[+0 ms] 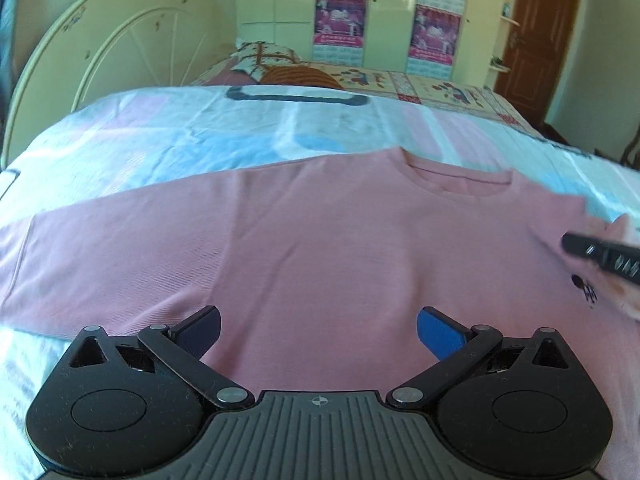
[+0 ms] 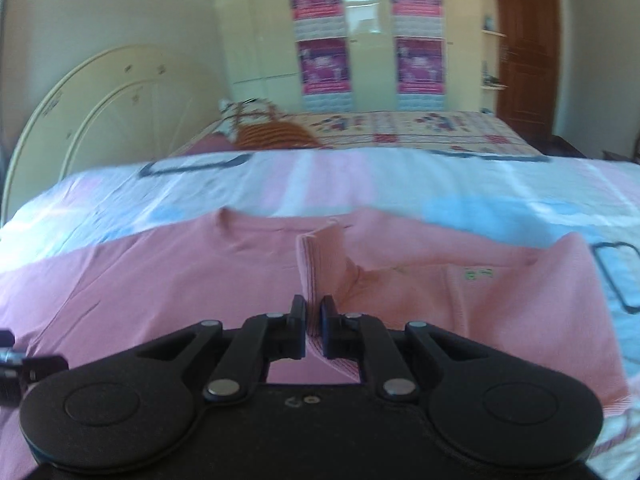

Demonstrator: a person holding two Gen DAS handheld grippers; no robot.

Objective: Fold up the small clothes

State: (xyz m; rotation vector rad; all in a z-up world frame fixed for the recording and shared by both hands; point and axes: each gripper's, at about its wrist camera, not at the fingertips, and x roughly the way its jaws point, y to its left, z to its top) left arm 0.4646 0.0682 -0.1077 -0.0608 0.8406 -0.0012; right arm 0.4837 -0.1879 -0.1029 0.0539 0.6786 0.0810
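Note:
A pink long-sleeved sweater (image 1: 320,232) lies flat on the bed, neckline away from me, its left sleeve (image 1: 100,248) stretched out to the left. My left gripper (image 1: 318,334) is open and empty, low over the sweater's lower body. My right gripper (image 2: 314,320) is shut on the ribbed cuff (image 2: 320,256) of the right sleeve, which is lifted and folded in over the sweater's body (image 2: 160,280). The right gripper also shows at the right edge of the left wrist view (image 1: 600,256).
The bed has a pastel pink, blue and white sheet (image 1: 200,128). Behind it lie a patterned quilt (image 2: 420,128) and a pillow (image 1: 264,56). A cream headboard (image 1: 100,52) stands at the left; a wardrobe with posters (image 2: 360,32) and a brown door (image 2: 524,40) are behind.

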